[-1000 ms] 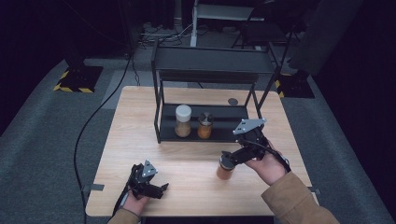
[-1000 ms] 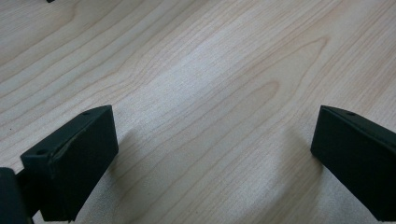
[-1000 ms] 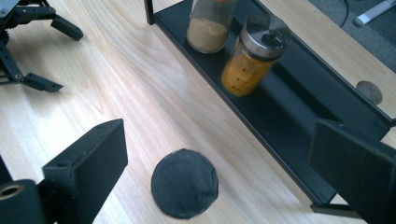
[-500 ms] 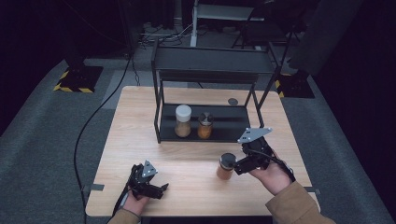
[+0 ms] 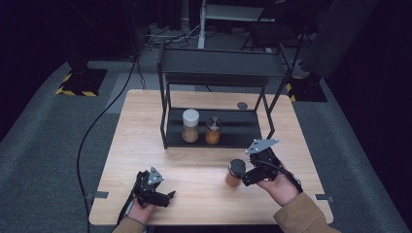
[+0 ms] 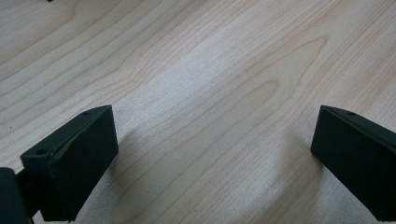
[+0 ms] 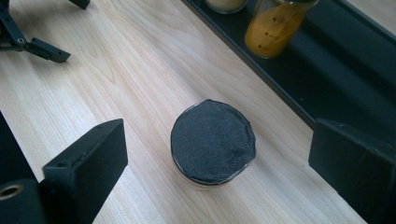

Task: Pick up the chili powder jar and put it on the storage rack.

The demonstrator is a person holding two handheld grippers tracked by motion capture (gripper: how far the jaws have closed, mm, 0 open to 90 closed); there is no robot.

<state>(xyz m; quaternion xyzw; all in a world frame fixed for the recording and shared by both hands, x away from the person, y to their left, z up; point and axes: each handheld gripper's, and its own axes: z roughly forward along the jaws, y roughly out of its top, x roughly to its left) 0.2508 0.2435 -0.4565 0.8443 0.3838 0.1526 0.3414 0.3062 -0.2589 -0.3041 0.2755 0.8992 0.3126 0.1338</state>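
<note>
The black-lidded jar [image 5: 236,172] stands upright on the desk [image 5: 145,121], lower right of centre in the high view, just beside the right gripper [image 5: 245,175], whose fingers are spread wide and released (the jar sits between them, untouched). The left gripper [image 5: 167,196], lower left, has its fingers parted over bare wood.

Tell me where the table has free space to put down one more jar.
Free: the wood left of the rack and the strip between left hand-held gripper and black-lidded jar. Crowded: the rack's lower shelf beside its two jars, and around the right hand-held gripper.
</note>
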